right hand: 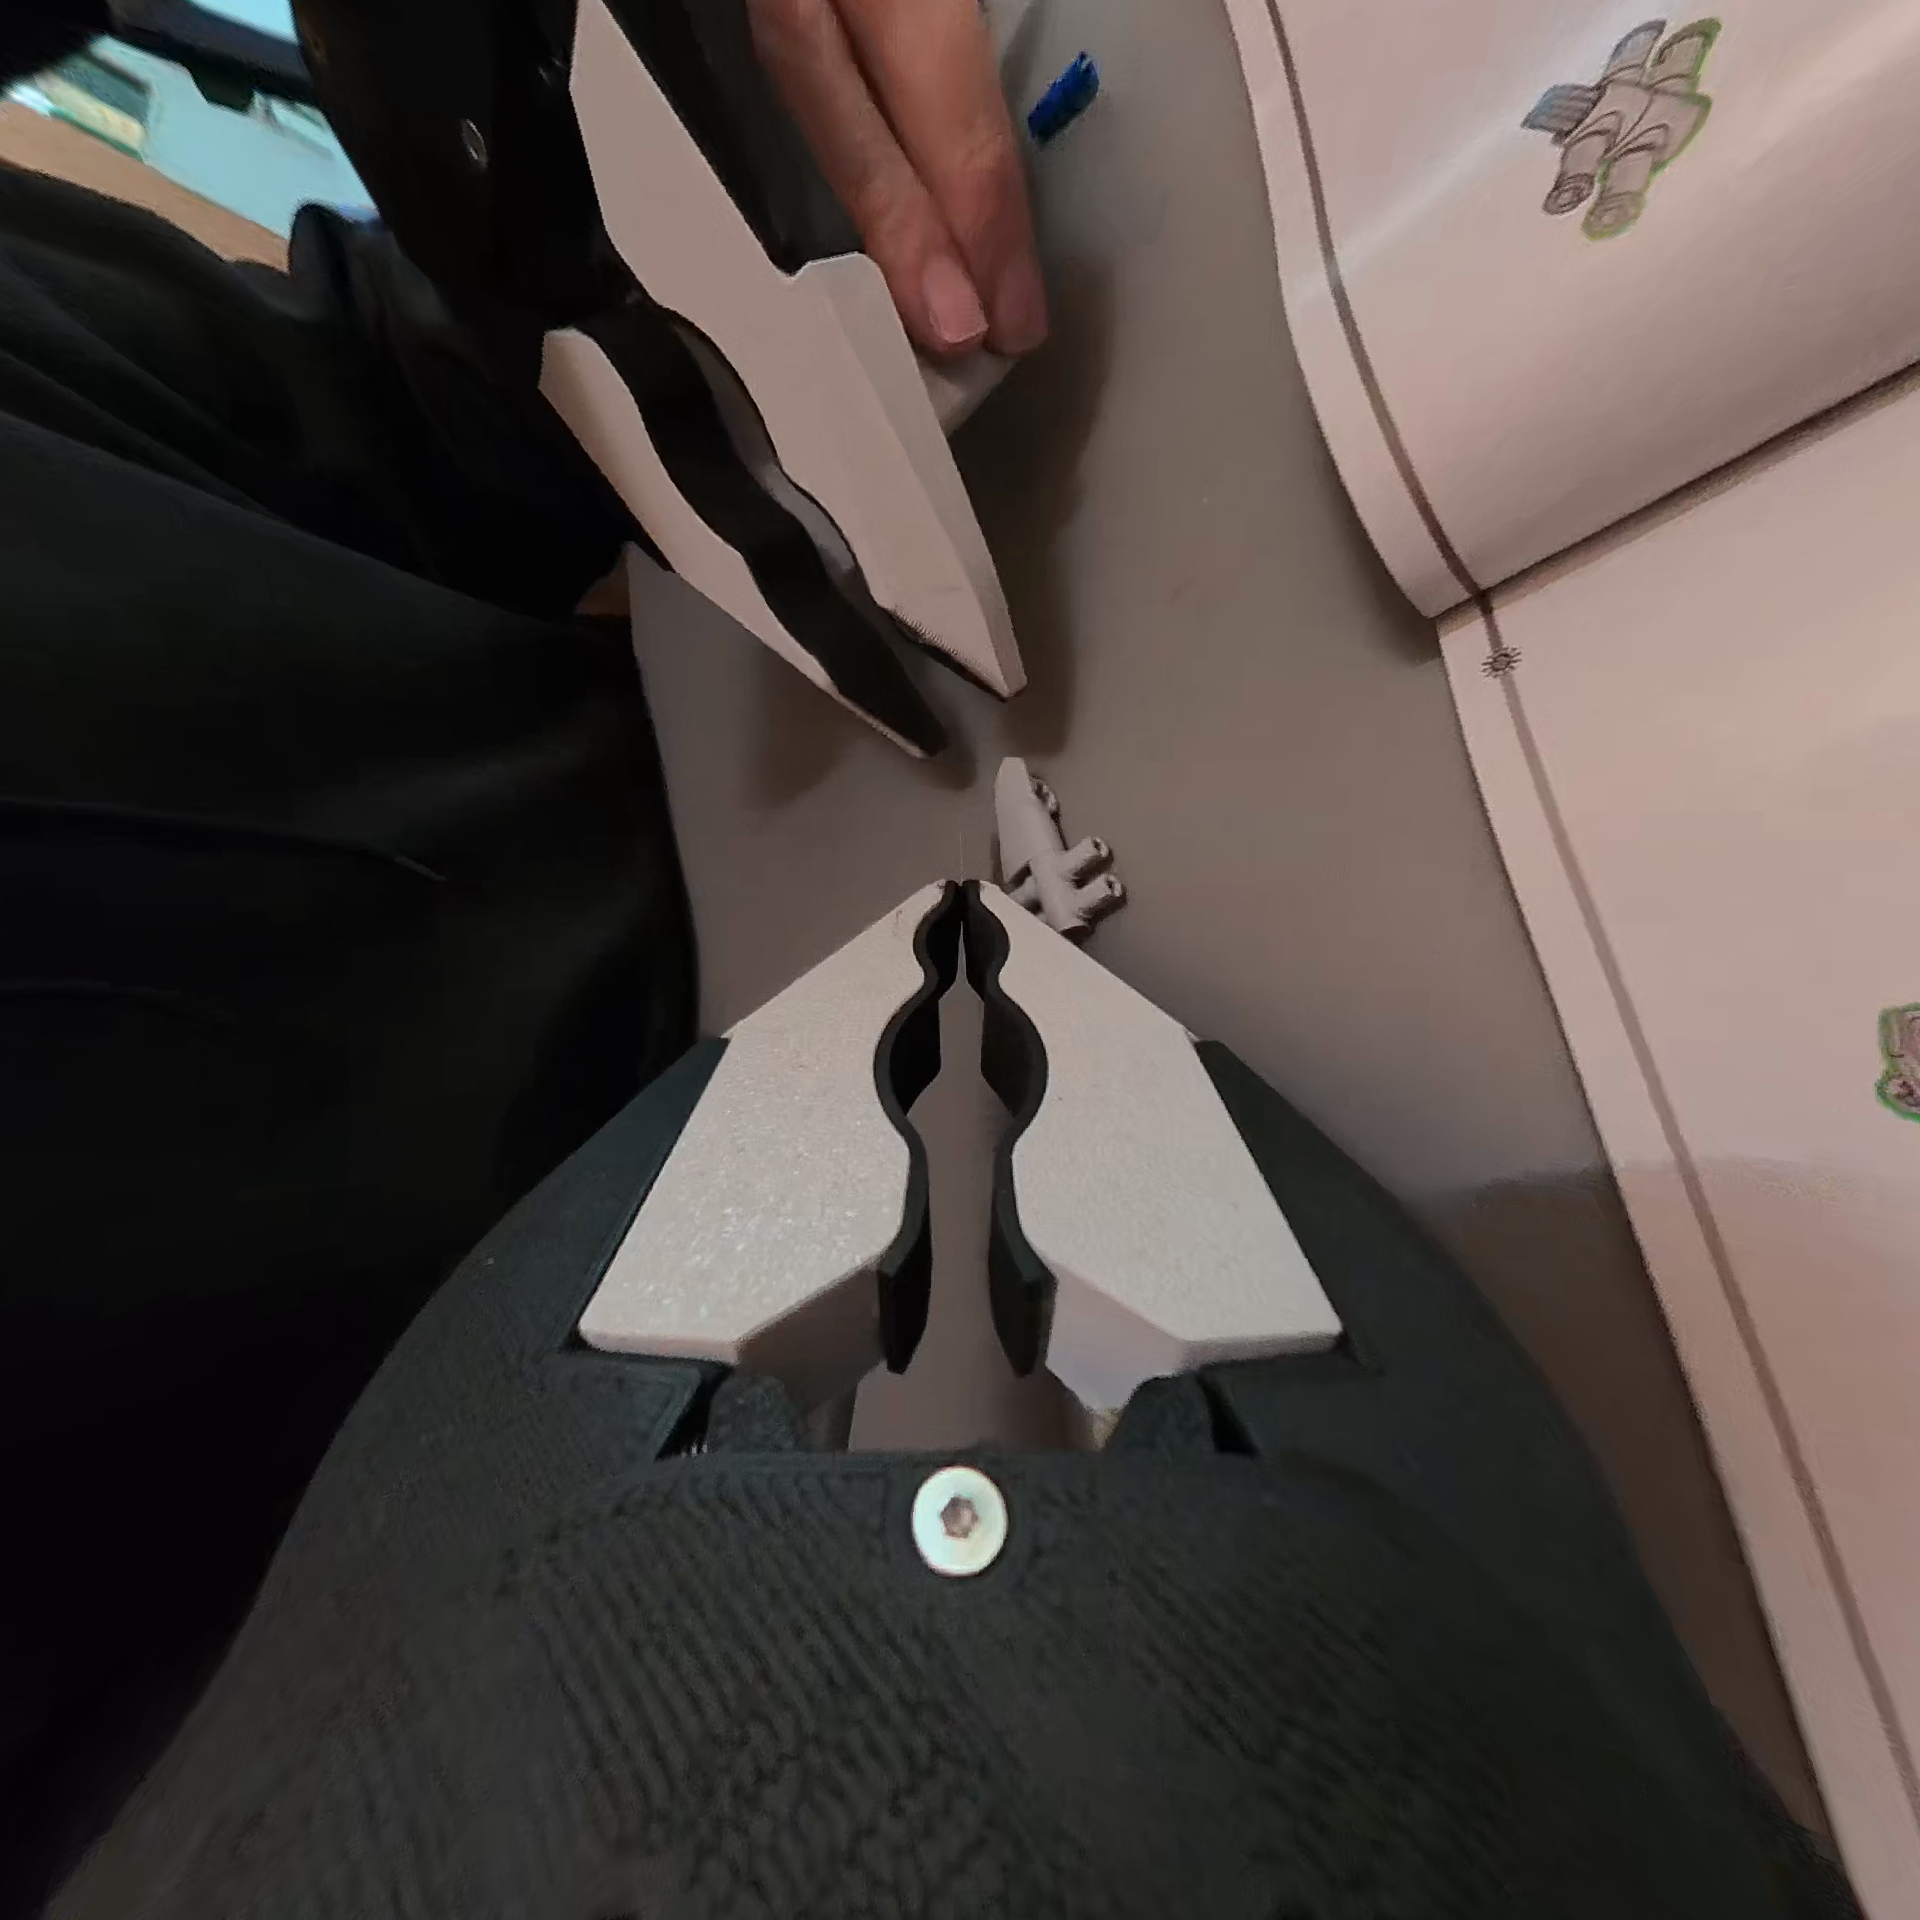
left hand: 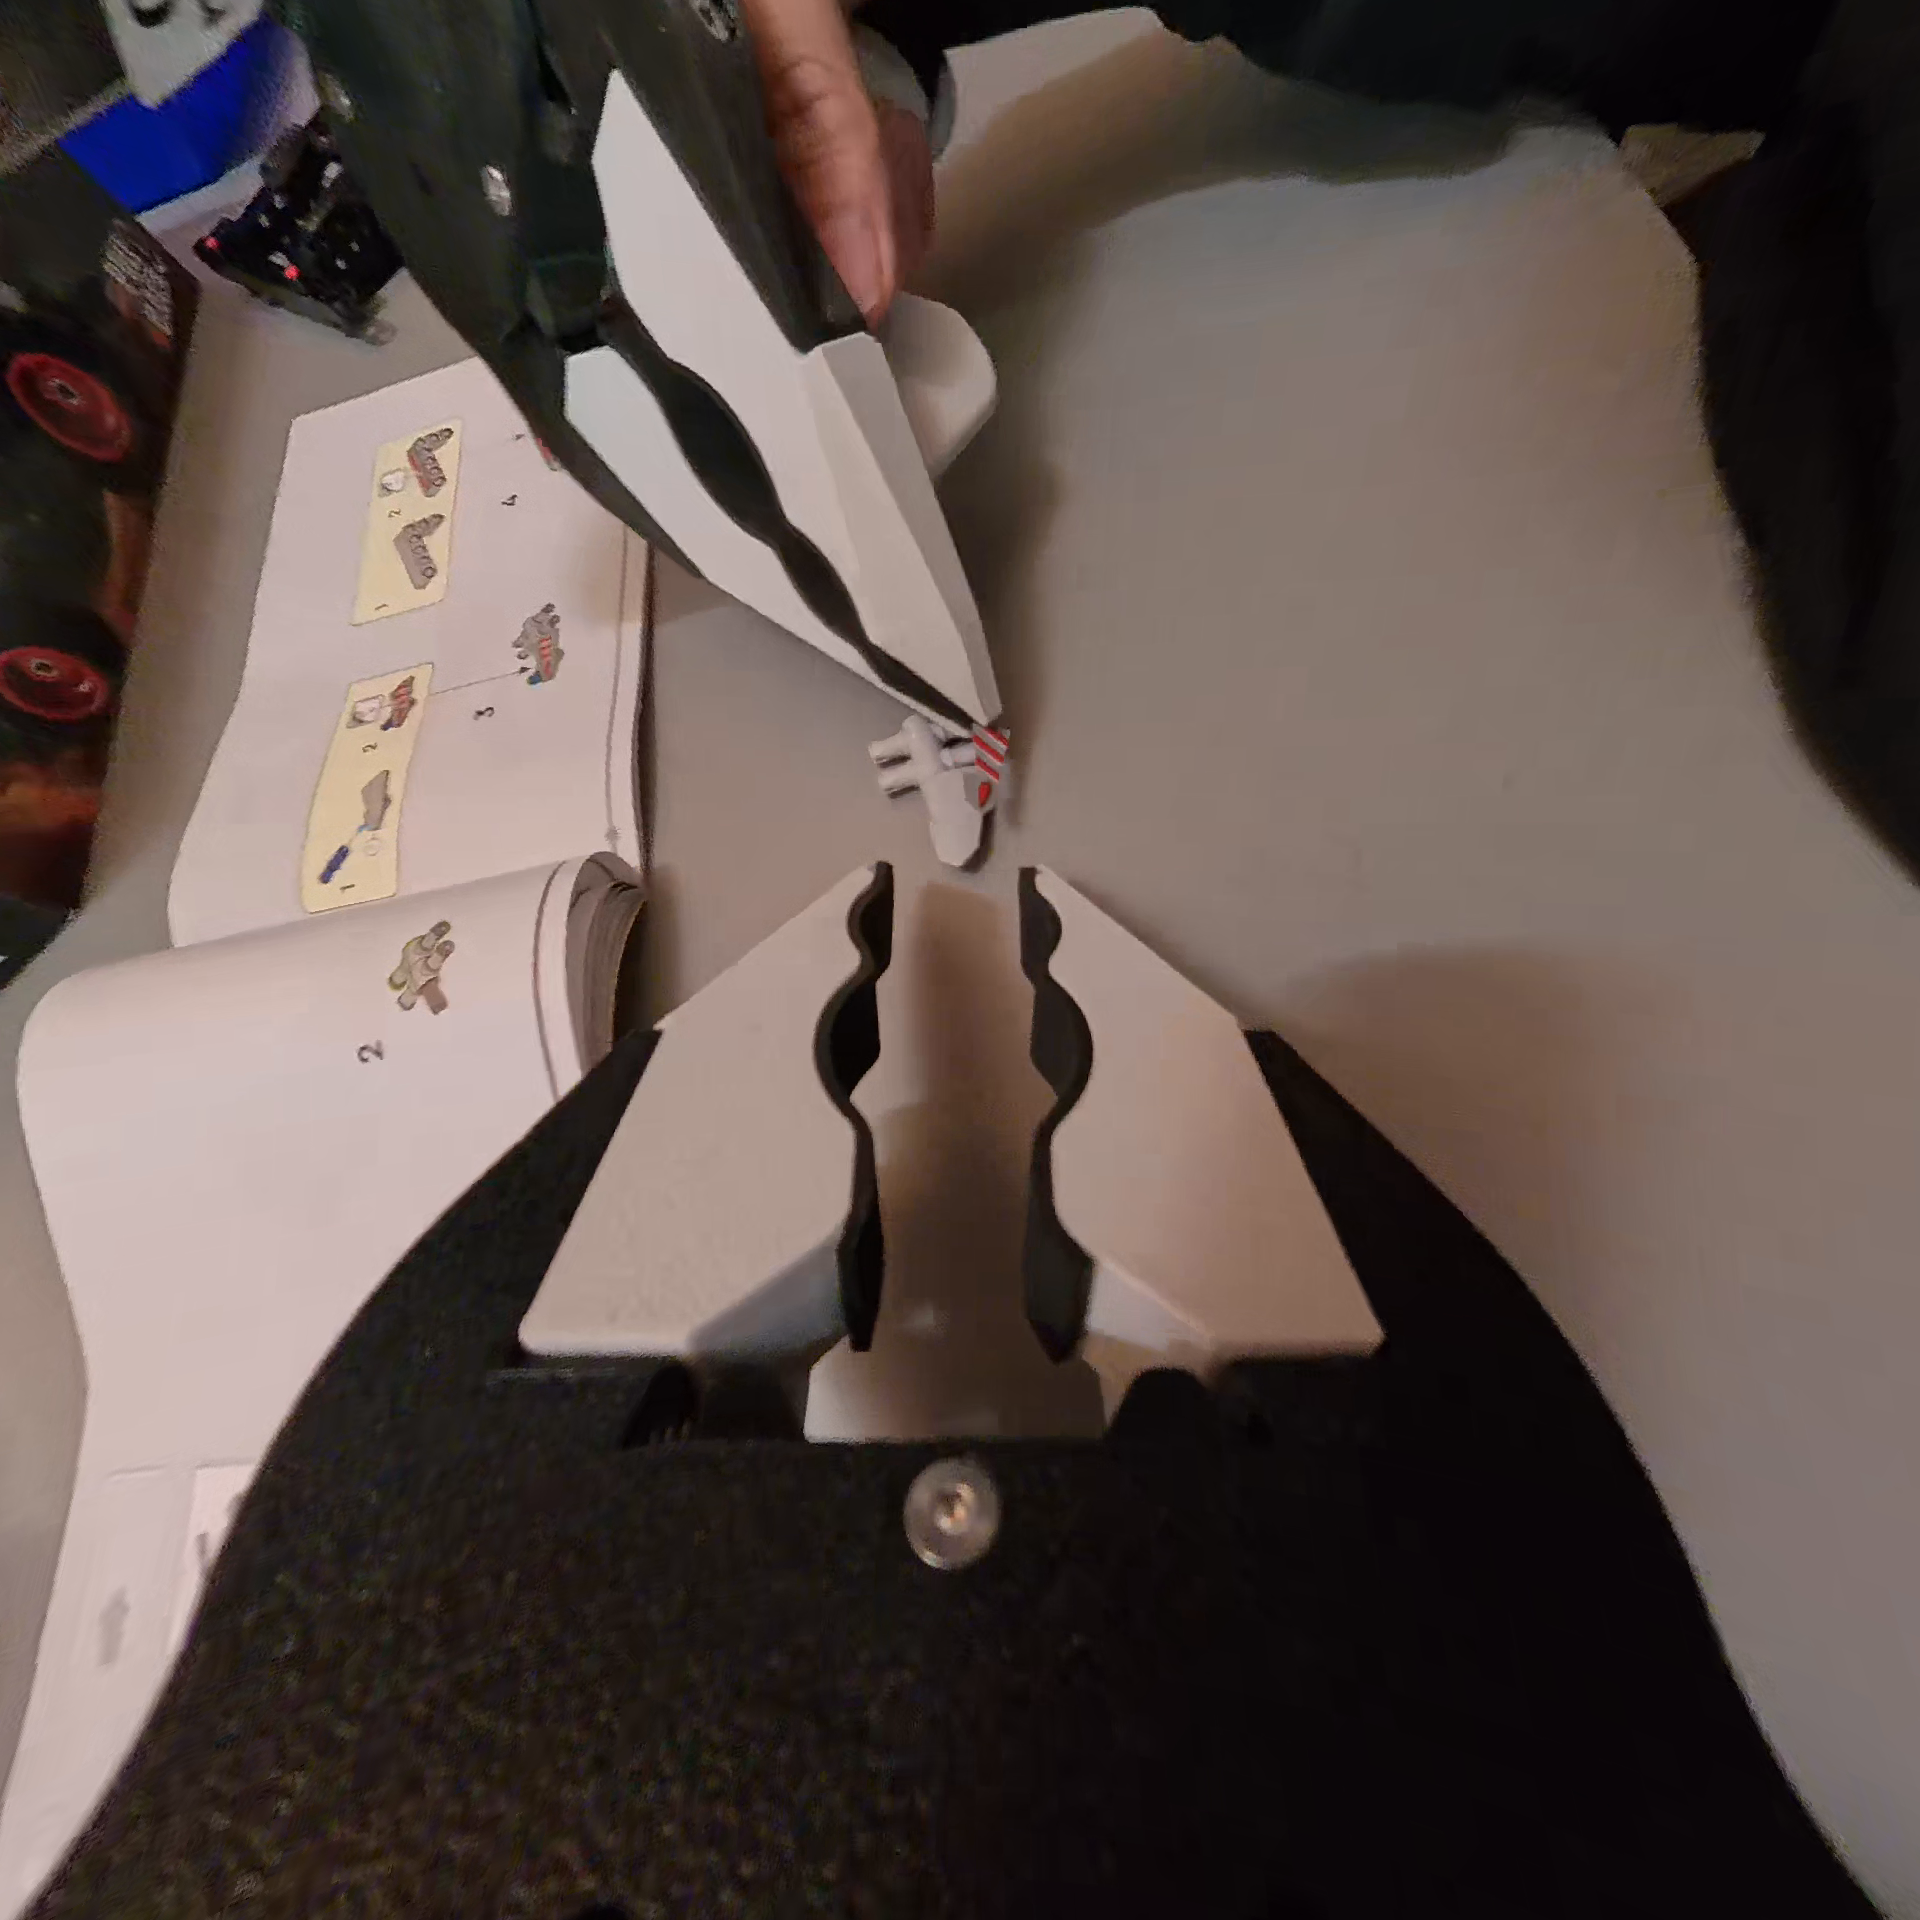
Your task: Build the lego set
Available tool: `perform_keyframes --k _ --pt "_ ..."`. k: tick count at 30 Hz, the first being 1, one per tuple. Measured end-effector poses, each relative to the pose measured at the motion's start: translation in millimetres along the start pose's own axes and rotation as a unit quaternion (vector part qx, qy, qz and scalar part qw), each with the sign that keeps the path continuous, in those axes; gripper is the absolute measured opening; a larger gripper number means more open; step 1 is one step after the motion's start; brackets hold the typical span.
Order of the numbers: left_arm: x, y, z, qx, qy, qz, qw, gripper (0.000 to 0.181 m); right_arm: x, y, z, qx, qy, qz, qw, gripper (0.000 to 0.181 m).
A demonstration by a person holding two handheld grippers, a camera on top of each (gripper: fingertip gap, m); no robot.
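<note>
A small light grey lego assembly (left hand: 930, 779) with a red-striped end lies on the grey table (left hand: 1351, 623). It also shows in the right wrist view (right hand: 1049, 847). My right gripper (right hand: 961, 885) is shut, and its tips touch the striped end; nothing shows between the tips. In the left wrist view the right gripper (left hand: 987, 725) comes in from the upper left. My left gripper (left hand: 956, 873) is open and empty, just short of the assembly. In the right wrist view the left gripper (right hand: 971, 717) hangs slightly open just beyond the assembly.
An open instruction booklet (left hand: 416, 675) lies left of the assembly, at the right in the right wrist view (right hand: 1558, 312). A lego box (left hand: 62, 520) stands at the far left. A small blue piece (right hand: 1060, 99) lies farther off. Dark clothing (right hand: 260, 831) borders the table. Both grippers' tips are close together, under 4 cm apart.
</note>
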State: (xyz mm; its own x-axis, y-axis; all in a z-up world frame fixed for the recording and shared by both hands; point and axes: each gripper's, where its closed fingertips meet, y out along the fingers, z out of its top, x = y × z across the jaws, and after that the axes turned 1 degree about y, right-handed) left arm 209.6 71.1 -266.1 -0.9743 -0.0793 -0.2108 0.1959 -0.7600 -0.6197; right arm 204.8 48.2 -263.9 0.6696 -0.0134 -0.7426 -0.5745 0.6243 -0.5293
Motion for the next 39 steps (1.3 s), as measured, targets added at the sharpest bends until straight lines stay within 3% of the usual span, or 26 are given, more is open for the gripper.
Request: perform_keyframes --k 10,17,23,39 --pt "-8 -4 9 0.047 -0.055 -0.007 0.997 0.02 6 -10 14 -0.028 -0.02 0.011 0.999 0.0" --pt "-18 -21 27 0.126 -0.191 -0.046 0.972 0.004 0 -7 16 -0.029 -0.106 -0.046 0.993 0.0" --pt "-5 -14 17 0.083 -0.2 -0.083 0.973 0.004 -9 -3 19 -0.018 -0.14 -0.062 0.988 0.0" --pt "-4 -18 21 0.1 -0.216 -0.104 0.966 0.004 -17 -2 18 -0.01 -0.165 -0.063 0.984 0.0"
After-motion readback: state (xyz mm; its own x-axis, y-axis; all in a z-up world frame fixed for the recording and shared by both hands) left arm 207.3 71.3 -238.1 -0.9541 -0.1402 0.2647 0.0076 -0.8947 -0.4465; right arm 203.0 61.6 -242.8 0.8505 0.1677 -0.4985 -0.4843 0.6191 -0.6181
